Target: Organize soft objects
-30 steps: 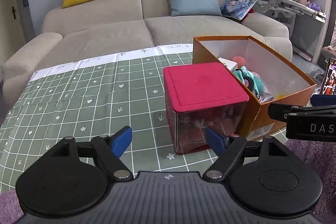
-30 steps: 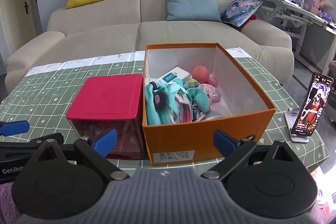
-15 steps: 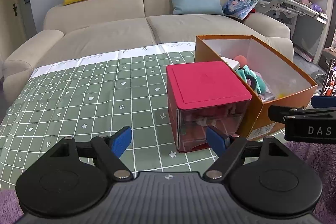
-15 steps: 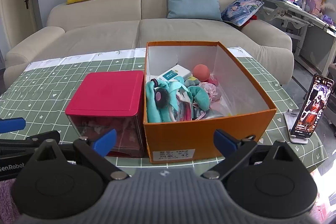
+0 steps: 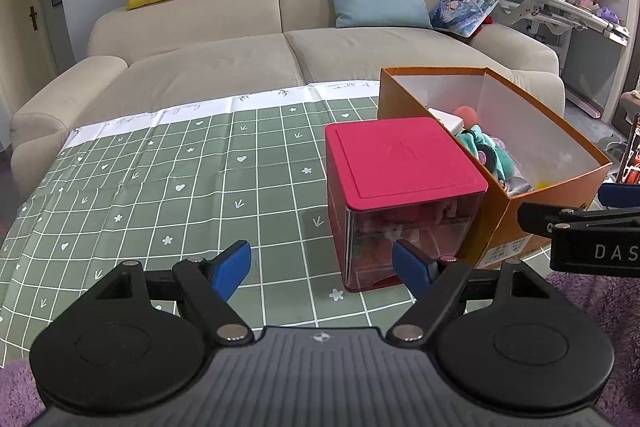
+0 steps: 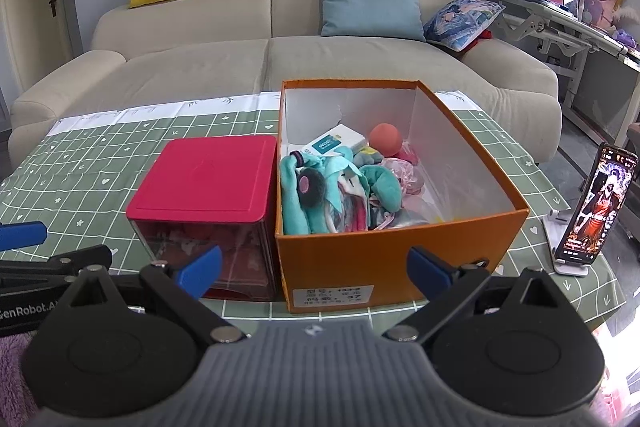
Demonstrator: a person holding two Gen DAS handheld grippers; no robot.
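On the green grid-patterned tablecloth (image 6: 100,163), a clear plastic cube box with a red lid (image 6: 208,179) stands touching the left wall of an open orange cardboard box (image 6: 400,247), in which the soft things lie heaped: a teal plush toy (image 6: 304,195), a pink ball (image 6: 385,139) and pale fabric pieces. The left gripper (image 5: 322,265) and right gripper (image 6: 314,265) both hover at the near table edge, spread wide, holding nothing. This fits either toys waiting to be sorted or a finished tidy, so no step can be named. Only the right view looks down into the heap and shows the phone on its stand (image 6: 596,203); the left view shows the bare cloth left of the cube.
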